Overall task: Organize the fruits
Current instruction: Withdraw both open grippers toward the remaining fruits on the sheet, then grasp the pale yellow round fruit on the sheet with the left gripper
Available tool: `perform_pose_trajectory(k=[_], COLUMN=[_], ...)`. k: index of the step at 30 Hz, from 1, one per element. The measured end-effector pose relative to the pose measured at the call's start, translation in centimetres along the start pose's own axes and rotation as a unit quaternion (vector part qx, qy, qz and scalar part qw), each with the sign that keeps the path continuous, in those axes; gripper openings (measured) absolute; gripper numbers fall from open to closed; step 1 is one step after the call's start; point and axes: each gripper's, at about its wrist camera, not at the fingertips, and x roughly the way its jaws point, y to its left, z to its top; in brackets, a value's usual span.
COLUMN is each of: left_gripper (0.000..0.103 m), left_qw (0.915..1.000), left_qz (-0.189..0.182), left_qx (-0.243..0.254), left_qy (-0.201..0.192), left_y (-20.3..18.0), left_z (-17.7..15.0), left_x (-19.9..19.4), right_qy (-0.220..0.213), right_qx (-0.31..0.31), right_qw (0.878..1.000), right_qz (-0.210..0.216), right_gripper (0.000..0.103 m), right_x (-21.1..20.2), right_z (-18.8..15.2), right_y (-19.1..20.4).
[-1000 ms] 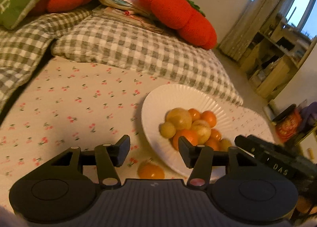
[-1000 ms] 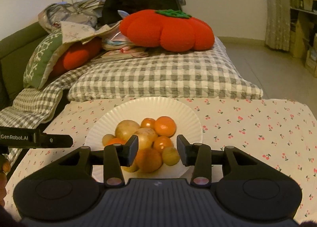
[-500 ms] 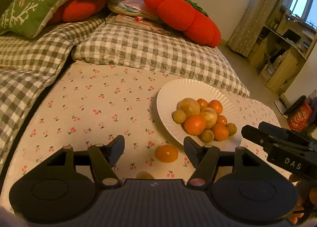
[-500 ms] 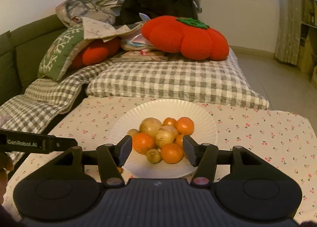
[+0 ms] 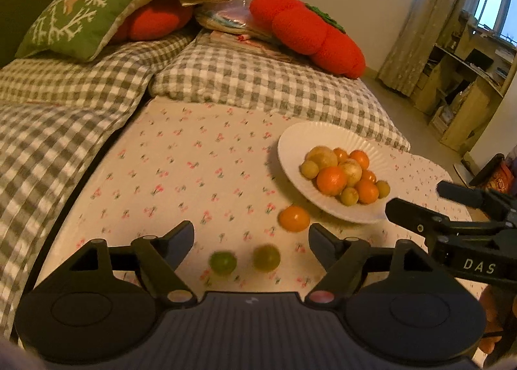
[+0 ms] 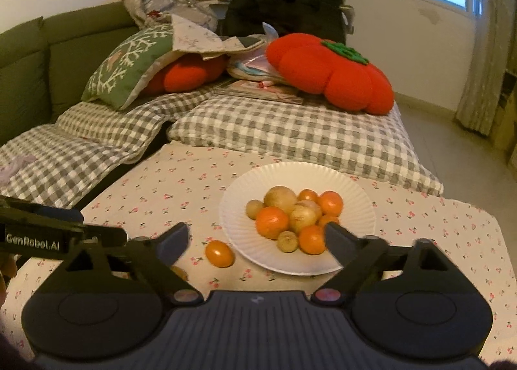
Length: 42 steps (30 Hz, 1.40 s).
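Most fruits are heaped on the white plate (image 5: pixel 292 156) at right for tidiness; one orange (image 5: pixel 294 218) and two green fruits (image 5: pixel 266 258) lie loose near it on the tabletop (image 5: pixel 181 169). Left gripper (image 5: pixel 251 237) and right gripper (image 6: pixel 257 237): jaws opening, empty.

1. A white plate (image 6: pixel 355 185) sits on the cloth with a pile of fruits (image 6: pixel 292 219), orange and yellow.
2. One orange (image 5: pixel 294 218) lies just beside the plate.
3. Two green fruits (image 5: pixel 223 262) lie near it.

left gripper (image 5: pixel 251 235): jaws opening, empty | right gripper (image 6: pixel 257 237): jaws opening, empty
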Motion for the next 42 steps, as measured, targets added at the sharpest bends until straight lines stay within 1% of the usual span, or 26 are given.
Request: perform_pose_trajectory(k=[3, 6, 7, 12, 15, 17, 19, 21, 22, 24, 26, 29, 30, 32, 33, 34, 35, 36, 38, 40, 42], left_gripper=[0.070, 0.076, 0.077, 0.087, 0.088, 0.091, 0.092, 0.092, 0.092, 0.092, 0.092, 0.092, 0.092, 0.092, 0.092, 0.092, 0.091, 0.091, 0.089, 0.081, 0.059], left_qw=[1.0000, 0.9999, 0.9998, 0.9995, 0.9993, 0.9994, 0.9991, 0.9981, 0.9975, 0.9965, 0.9958, 0.9960, 0.9963, 0.9962, 0.9957, 0.9948, 0.9940, 0.9936, 0.9936, 0.9944, 0.9940], left_qz=[0.009, 0.015, 0.016, 0.026, 0.023, 0.021, 0.020, 0.009, 0.002, -0.009, -0.022, -0.023, -0.019, -0.017, -0.025, -0.039, -0.044, -0.045, -0.046, -0.045, -0.048], left_qx=[0.002, -0.004, -0.007, -0.009, -0.014, -0.006, 0.019, 0.044, 0.054, 0.067, 0.074, 0.073, 0.071, 0.074, 0.077, 0.083, 0.088, 0.091, 0.087, 0.071, 0.068], left_qy=[0.003, 0.006, 0.007, 0.015, 0.024, 0.026, 0.033, 0.041, 0.045, 0.049, 0.050, 0.048, 0.044, 0.043, 0.044, 0.044, 0.047, 0.050, 0.055, 0.065, 0.071], left_y=[0.7, 1.4, 1.7, 2.6, 3.1, 3.2, 2.7, 2.2, 1.9, 1.4, 1.0, 0.9, 0.9, 0.7, 0.7, 0.5, 0.3, 0.1, 0.0, 0.3, 0.4], left_z=[-1.1, -2.2, -2.6, -4.8, -5.9, -6.7, -7.8, -8.9, -9.5, -10.4, -11.0, -11.7, -11.9, -12.4, -12.7, -13.0, -13.3, -13.4, -13.5, -13.5, -13.9], left_x=[-0.6, -1.2, -1.4, -1.7, -1.6, -1.7, -1.7, -1.6, -1.5, -1.6, -1.8, -2.0, -2.1, -2.2, -2.3, -2.4, -2.4, -2.3, -1.8, -1.3, -1.1], right_qy=[-0.003, -0.007, -0.005, 0.020, 0.024, 0.024, 0.027, 0.040, 0.052, 0.070, 0.063, 0.061, 0.066, 0.088, 0.099, 0.106, 0.111, 0.113, 0.114, 0.110, 0.103], right_qx=[-0.003, -0.001, -0.001, -0.014, -0.006, 0.010, 0.025, 0.037, 0.044, 0.060, 0.093, 0.135, 0.149, 0.182, 0.190, 0.192, 0.187, 0.181, 0.184, 0.190, 0.181], right_qw=[1.000, 1.000, 1.000, 1.000, 1.000, 1.000, 0.999, 0.998, 0.998, 0.996, 0.993, 0.988, 0.986, 0.978, 0.975, 0.974, 0.975, 0.976, 0.976, 0.975, 0.978], right_qz=[0.005, 0.013, 0.014, 0.009, 0.003, 0.000, -0.006, -0.009, -0.005, 0.019, 0.034, 0.037, 0.040, 0.057, 0.060, 0.057, 0.046, 0.037, 0.034, 0.029, 0.013], right_gripper=[0.102, 0.103, 0.103, 0.103, 0.103, 0.103, 0.103, 0.103, 0.103, 0.102, 0.102, 0.102, 0.102, 0.100, 0.097, 0.097, 0.097, 0.097, 0.097, 0.098, 0.098], right_x=[-0.5, -1.0, -1.0, -0.9, -1.5, -2.1, -2.4, -2.4, -2.4, -2.5, -3.1, -3.7, -3.8, -3.4, -3.2, -3.0, -3.0, -3.0, -3.2, -3.4, -3.6], right_z=[-0.3, -0.4, -0.4, -1.2, -2.0, -2.5, -3.0, -3.6, -3.9, -4.4, -4.9, -5.3, -5.5, -6.2, -6.5, -6.8, -6.9, -7.1, -7.3, -7.4, -7.4], right_y=[1.4, 2.8, 3.3, 5.3, 5.8, 5.9, 5.9, 5.9, 5.9, 5.7, 5.2, 4.3, 4.1, 3.5, 3.4, 3.5, 3.7, 3.9, 3.8, 3.6, 3.4])
